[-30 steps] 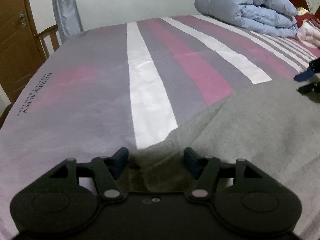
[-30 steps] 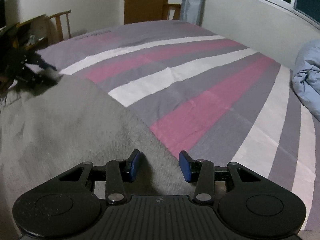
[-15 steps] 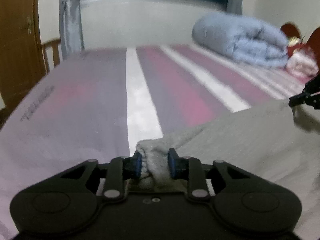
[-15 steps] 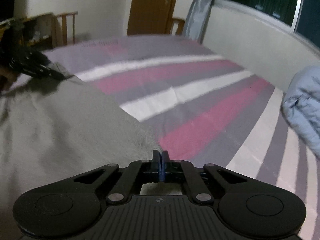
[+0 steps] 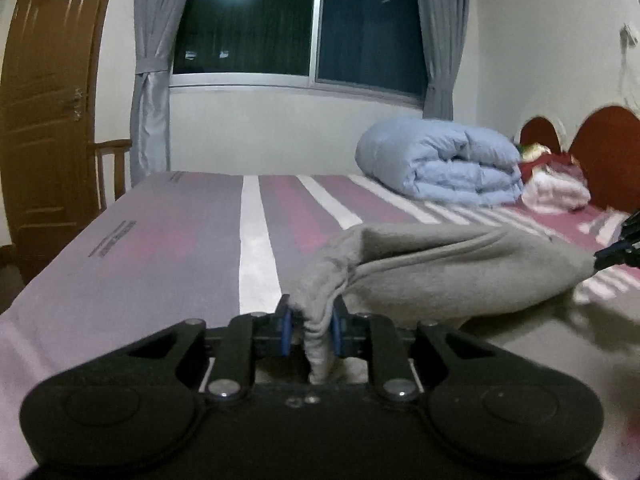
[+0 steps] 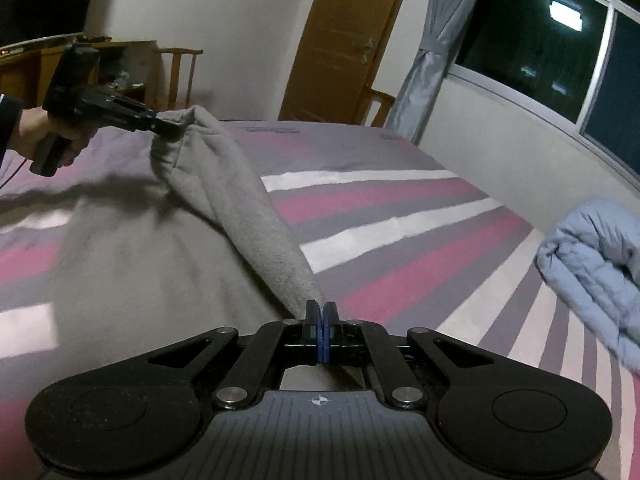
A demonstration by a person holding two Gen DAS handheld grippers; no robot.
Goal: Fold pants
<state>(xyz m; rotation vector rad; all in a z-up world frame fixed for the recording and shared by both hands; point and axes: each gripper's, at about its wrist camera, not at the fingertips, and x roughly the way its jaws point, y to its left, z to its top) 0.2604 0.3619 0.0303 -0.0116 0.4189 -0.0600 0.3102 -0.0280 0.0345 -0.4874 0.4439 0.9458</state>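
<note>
Grey fleece pants (image 5: 460, 276) lie on the striped bed, with one edge lifted and stretched between both grippers. My left gripper (image 5: 311, 322) is shut on a bunched corner of the pants. It also shows in the right wrist view (image 6: 160, 124), held by a hand at the far left. My right gripper (image 6: 321, 320) is shut on the other corner of the pants (image 6: 248, 216). It shows in the left wrist view (image 5: 616, 254) at the right edge. The lower layer of the pants rests flat on the bed.
The bed (image 5: 168, 240) has a pink, grey and white striped sheet. A rolled blue duvet (image 5: 444, 168) lies at the back right near the red headboard (image 5: 608, 152). A wooden chair (image 6: 176, 76) and door (image 6: 340, 40) stand beyond the bed's far side.
Both grippers closed on the pants' edge and lifted it off the bed. The fabric now hangs taut between them, higher than half a second ago.
</note>
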